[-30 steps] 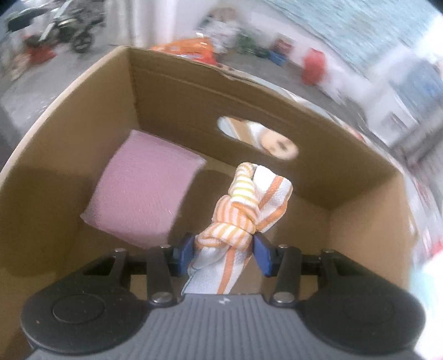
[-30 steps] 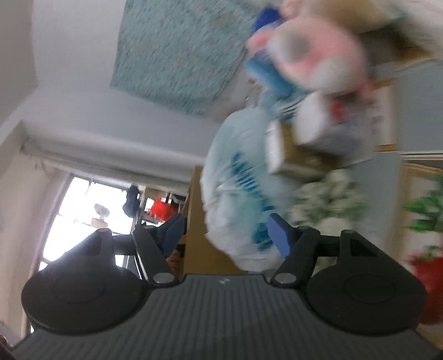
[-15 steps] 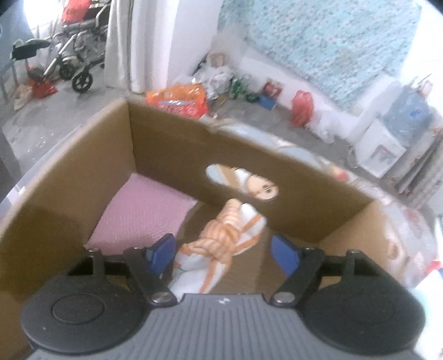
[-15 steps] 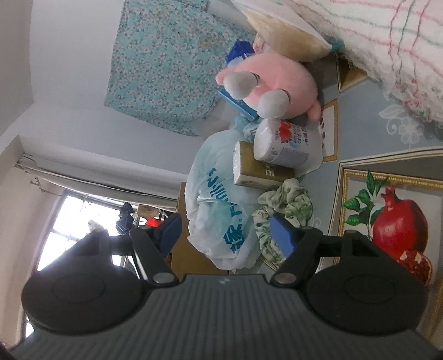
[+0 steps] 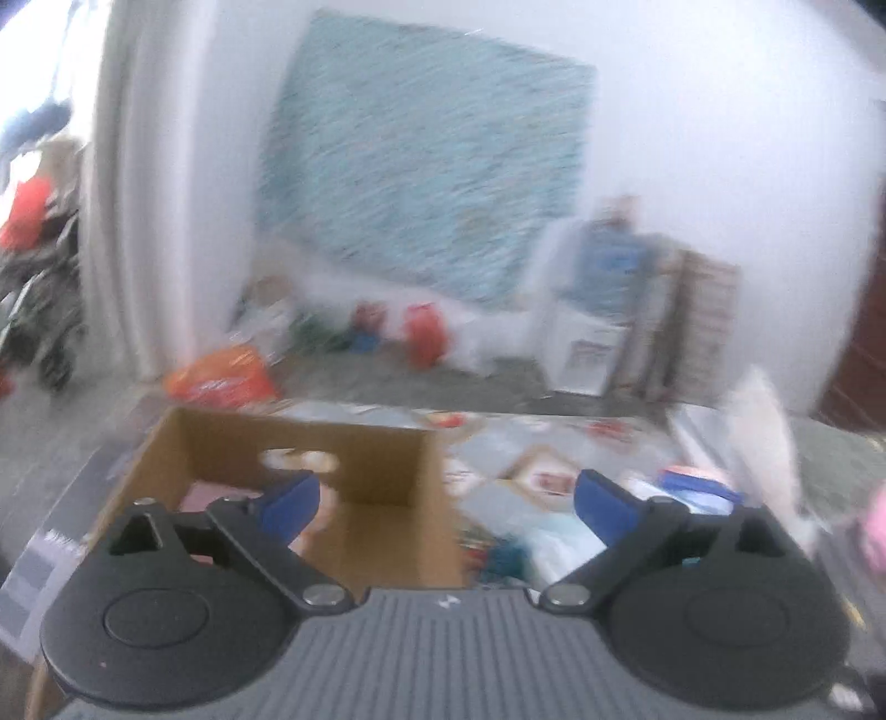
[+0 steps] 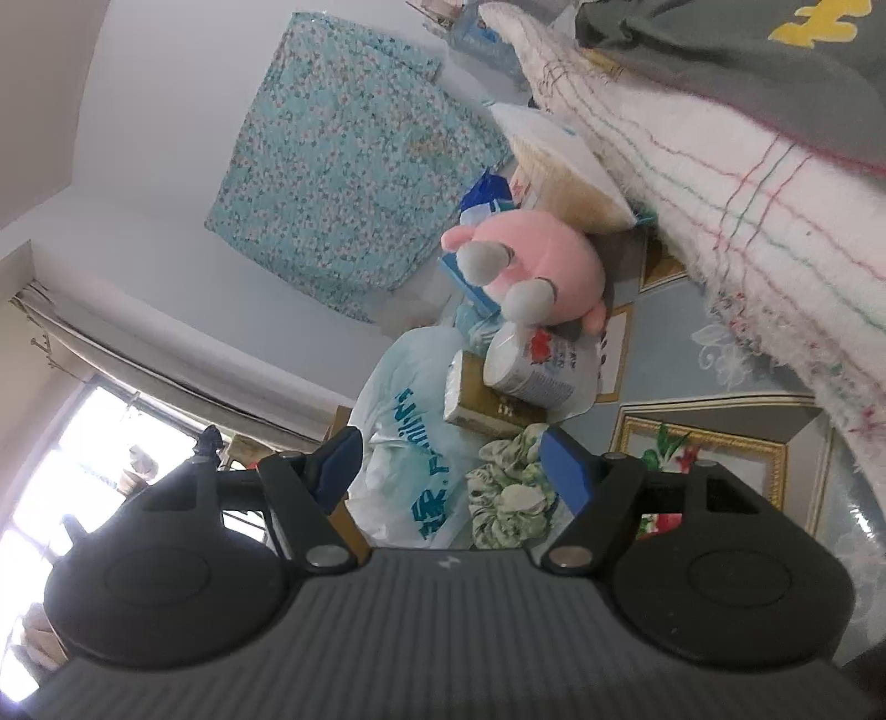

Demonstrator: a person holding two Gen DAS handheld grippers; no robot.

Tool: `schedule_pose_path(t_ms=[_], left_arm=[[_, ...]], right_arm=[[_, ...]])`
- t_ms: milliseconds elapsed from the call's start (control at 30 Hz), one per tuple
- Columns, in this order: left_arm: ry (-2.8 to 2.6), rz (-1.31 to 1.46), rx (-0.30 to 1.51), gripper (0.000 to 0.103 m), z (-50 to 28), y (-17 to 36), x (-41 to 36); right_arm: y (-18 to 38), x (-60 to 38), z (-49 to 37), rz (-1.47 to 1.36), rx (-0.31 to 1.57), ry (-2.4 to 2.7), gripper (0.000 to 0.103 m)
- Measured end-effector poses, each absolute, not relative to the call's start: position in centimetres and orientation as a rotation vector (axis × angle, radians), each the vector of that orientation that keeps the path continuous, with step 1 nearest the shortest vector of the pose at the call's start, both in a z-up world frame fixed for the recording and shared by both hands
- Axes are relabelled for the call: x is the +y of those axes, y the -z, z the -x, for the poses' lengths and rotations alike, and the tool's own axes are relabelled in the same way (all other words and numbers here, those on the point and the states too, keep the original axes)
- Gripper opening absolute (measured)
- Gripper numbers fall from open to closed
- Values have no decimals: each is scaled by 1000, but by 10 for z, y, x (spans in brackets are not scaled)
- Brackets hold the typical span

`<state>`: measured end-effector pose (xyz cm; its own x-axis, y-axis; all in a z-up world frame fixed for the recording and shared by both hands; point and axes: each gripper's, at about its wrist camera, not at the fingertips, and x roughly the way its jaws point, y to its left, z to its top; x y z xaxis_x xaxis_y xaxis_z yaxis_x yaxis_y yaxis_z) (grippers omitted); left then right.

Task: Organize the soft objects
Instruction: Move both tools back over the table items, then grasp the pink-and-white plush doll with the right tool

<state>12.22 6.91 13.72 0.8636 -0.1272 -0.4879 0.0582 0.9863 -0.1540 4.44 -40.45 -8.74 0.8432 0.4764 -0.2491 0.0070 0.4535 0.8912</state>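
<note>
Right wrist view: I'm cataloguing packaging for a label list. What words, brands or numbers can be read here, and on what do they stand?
White plastic bag: large teal lettering, sideways and creased, not readable as words.
White can: a red mark and small print, too small to read.
Gold-brown box: tiny marks, unreadable.
Grey cloth: a yellow printed shape, cut off, not legible.
Left wrist view: too blurred, no text readable.
</note>
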Motion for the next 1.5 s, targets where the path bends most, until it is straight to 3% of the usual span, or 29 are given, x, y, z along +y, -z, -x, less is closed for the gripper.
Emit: schedule_pose_path(t_ms=[233,567,700,1000,1033,1100,1267,1333,1367,1500], left_arm=[[331,130,522,100,-102,-98,-10],[478,-122,493,99,-110,-27,-125],[494,-115,532,90,-125,-4,-151],[536,-114,543,82,-123,17,-162],[540,-115,546,81,-121,19,-161],[554,-115,556,78,-120,24,-158],[587,-81,586,77,-115,28,-150],[619,-62,607,76,-109,30,-147],[636,-54,613,76,-106,30,-146],[694,-47,648,76,-92,36,-143]], right_arm=[[80,-410,-40,-1048,513,-286,72],[17,-404,-75,-784,466,-208,78],[-3,-389,-121,-592,509,-166,81],[14,-360,-211,-272,704,-62,79],[20,-360,-215,-273,727,-59,77],[29,-361,-214,-285,747,-53,56],[30,-383,-194,-403,699,-47,43],[24,-391,-178,-447,655,-41,30],[20,-394,-171,-455,639,-35,18],[17,-408,-135,-529,604,-40,17]])
